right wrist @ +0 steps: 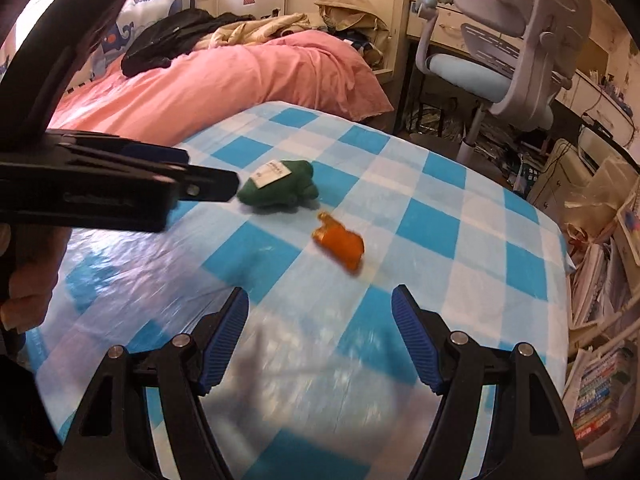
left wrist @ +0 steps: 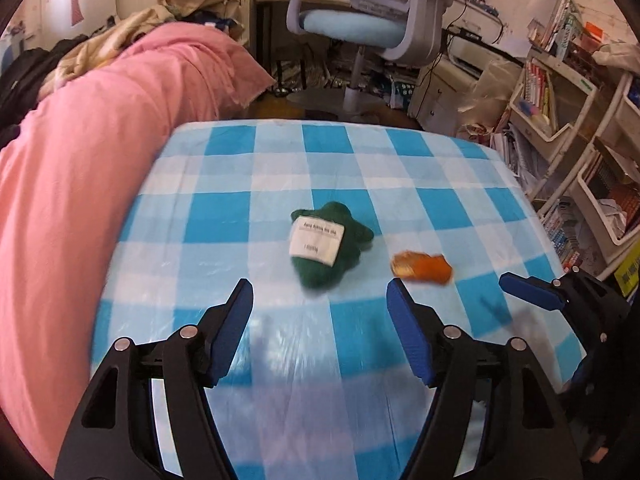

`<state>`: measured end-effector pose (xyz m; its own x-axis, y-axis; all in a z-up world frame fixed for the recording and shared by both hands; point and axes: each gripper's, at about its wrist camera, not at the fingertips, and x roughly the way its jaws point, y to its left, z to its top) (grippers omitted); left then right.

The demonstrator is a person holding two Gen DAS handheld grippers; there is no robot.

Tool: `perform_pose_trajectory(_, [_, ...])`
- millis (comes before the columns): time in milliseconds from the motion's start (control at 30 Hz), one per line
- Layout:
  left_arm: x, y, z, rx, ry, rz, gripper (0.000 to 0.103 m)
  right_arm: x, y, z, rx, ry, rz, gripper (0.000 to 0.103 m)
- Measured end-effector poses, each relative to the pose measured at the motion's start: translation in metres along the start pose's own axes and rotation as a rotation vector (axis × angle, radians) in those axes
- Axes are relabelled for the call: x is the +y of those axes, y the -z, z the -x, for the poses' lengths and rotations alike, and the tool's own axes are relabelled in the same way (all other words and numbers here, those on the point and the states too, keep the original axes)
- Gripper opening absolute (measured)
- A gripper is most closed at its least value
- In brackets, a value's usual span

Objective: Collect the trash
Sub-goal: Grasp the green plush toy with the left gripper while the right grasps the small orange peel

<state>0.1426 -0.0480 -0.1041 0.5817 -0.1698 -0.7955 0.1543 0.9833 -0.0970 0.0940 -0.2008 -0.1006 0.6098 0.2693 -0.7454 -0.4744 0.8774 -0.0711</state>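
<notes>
Approach step: both tongs, left (left wrist: 320,312) and right (right wrist: 320,320), gape wide, empty; next, close on orange wrapper (right wrist: 340,244) at twelve o'clock on the counter (right wrist: 460,216).

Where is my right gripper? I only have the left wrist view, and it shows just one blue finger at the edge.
Observer: The right gripper is open and empty, above the checked cloth.
Operator: What's in front of it?
Observer: The orange wrapper lies straight ahead, in line with the gap between its fingers and apart from them. The green bundle lies farther off, to the left of that line.
</notes>
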Motion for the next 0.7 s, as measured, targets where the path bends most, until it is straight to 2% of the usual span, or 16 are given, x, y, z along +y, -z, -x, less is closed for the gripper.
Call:
perform_pose_trajectory(167, [0.004, -0.015, -0.034, 0.034, -0.019, 0.009, 0.07, -0.006, -0.009, -0.025, 0.034, -0.003, -0.002, 0.071])
perform_pose_trajectory(300, [0.012, -0.023, -0.055, 0.062, -0.004, 0.049, 0.07, -0.014, -0.02, -0.031, 0.012, 0.0, -0.049, 0.071])
perform_pose_trajectory(367, [0.012, -0.027, -0.064, 0.07, 0.016, 0.061, 0.07, -0.017, -0.022, -0.036, 0.023, -0.004, -0.07, 0.067])
perform_pose_trajectory(433, [0.008, -0.026, -0.068, 0.078, 0.039, 0.065, 0.068, -0.017, -0.025, -0.044, 0.051, -0.014, -0.074, 0.053])
perform_pose_trajectory(500, [0.003, -0.027, -0.071, 0.068, 0.041, 0.054, 0.058, -0.016, -0.025, -0.048, 0.077, -0.03, -0.067, 0.043])
perform_pose_trajectory(533, [0.001, -0.027, -0.072, 0.067, 0.042, 0.051, 0.049, -0.015, -0.024, -0.047, 0.074, -0.037, -0.063, 0.036])
perform_pose_trajectory(567, [0.0, -0.027, -0.072, 0.07, 0.062, 0.054, 0.04, -0.015, -0.024, -0.046, 0.074, -0.041, -0.06, 0.034])
perform_pose_trajectory(633, [0.001, -0.027, -0.071, 0.075, 0.1, 0.075, 0.033, -0.015, -0.023, -0.045, 0.076, -0.048, -0.059, 0.033])
perform_pose_trajectory(700, [0.003, -0.025, -0.066, 0.065, 0.11, 0.088, 0.031, -0.014, -0.021, -0.042, 0.082, -0.061, -0.06, 0.032])
